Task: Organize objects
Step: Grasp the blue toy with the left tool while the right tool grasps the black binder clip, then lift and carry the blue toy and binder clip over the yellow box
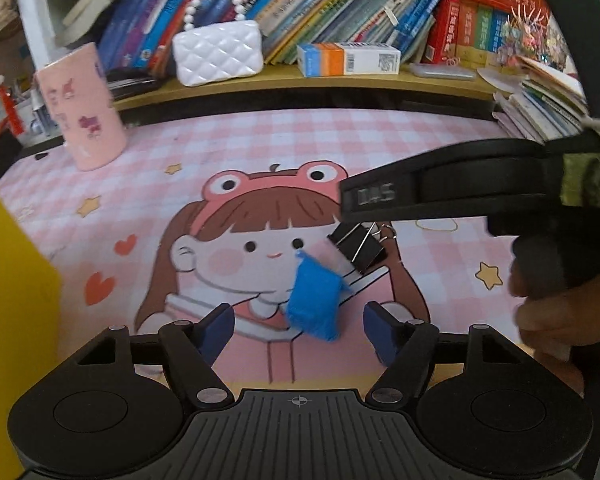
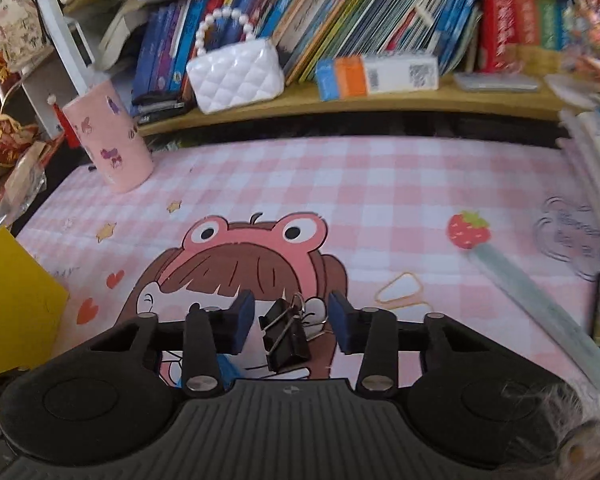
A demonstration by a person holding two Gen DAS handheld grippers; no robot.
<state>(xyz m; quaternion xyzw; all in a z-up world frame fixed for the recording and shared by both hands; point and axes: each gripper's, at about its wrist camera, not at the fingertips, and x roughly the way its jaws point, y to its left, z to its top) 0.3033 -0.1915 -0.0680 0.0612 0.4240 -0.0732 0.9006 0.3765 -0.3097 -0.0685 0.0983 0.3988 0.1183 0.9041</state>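
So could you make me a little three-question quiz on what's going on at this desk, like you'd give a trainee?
1. True or false: the black binder clip lies between the fingers of the right hand-held gripper, with gaps on both sides.
2. Which thing lies just ahead of the left hand-held gripper? A) blue pouch B) white quilted purse C) pink cup
3. Fill in: the white quilted purse stands on the ____ in front of the books.

Key: 1 true; 2 A; 3 shelf.
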